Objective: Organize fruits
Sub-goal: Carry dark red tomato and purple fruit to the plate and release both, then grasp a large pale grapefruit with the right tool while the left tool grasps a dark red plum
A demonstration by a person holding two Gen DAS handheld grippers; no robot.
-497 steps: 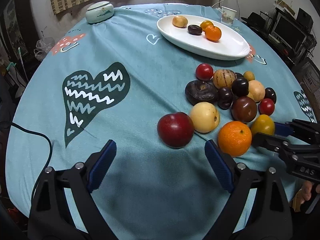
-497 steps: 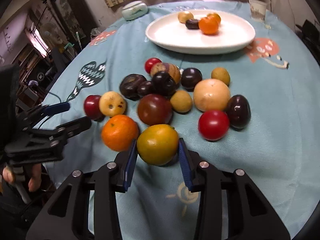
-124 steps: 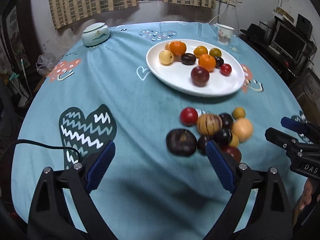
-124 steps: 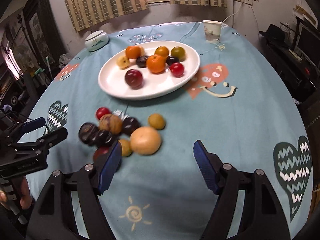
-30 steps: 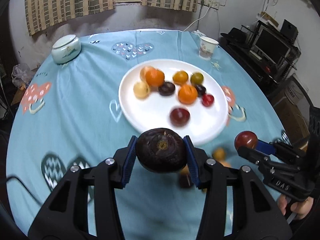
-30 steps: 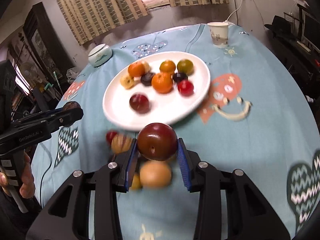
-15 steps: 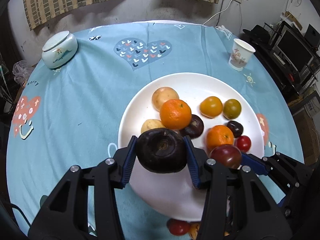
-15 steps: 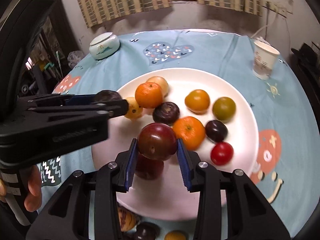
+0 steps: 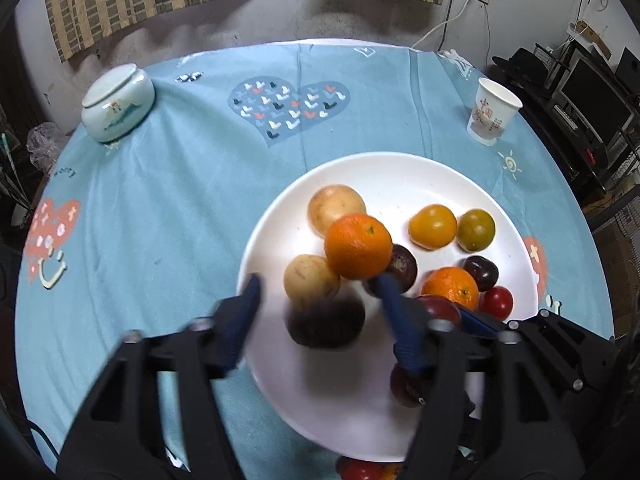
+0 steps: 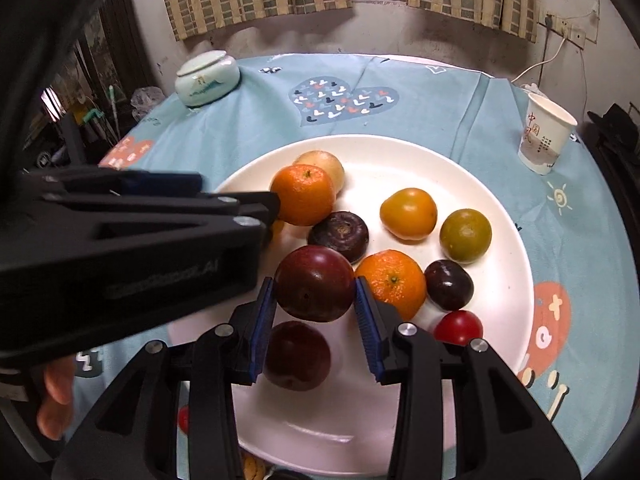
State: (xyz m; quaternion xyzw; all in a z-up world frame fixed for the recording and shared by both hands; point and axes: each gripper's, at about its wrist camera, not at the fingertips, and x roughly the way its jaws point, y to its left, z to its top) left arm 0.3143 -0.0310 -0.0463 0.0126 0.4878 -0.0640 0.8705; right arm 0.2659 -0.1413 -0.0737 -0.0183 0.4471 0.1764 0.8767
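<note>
A white oval plate [image 9: 400,176] [image 10: 496,240] holds several fruits: oranges, yellow, green and dark ones. My left gripper [image 9: 318,308] is open over the plate's near left part; a blurred dark brown fruit [image 9: 326,322] sits free between its fingers, apart from both pads. My right gripper [image 10: 316,312] is shut on a dark red plum [image 10: 315,289], held just above the plate and over another dark red plum [image 10: 296,356]. The left gripper's body [image 10: 120,240] crosses the right wrist view at the left.
A paper cup [image 9: 494,117] [image 10: 546,138] stands beyond the plate at the right. A pale lidded jar [image 9: 118,102] [image 10: 208,78] stands at the far left. More loose fruits [image 9: 360,470] lie on the blue tablecloth near the plate's front edge.
My left gripper has opened and let go of the dark brown fruit, which has dropped toward the plate. My right gripper still holds the dark red plum, now lower over the plate.
</note>
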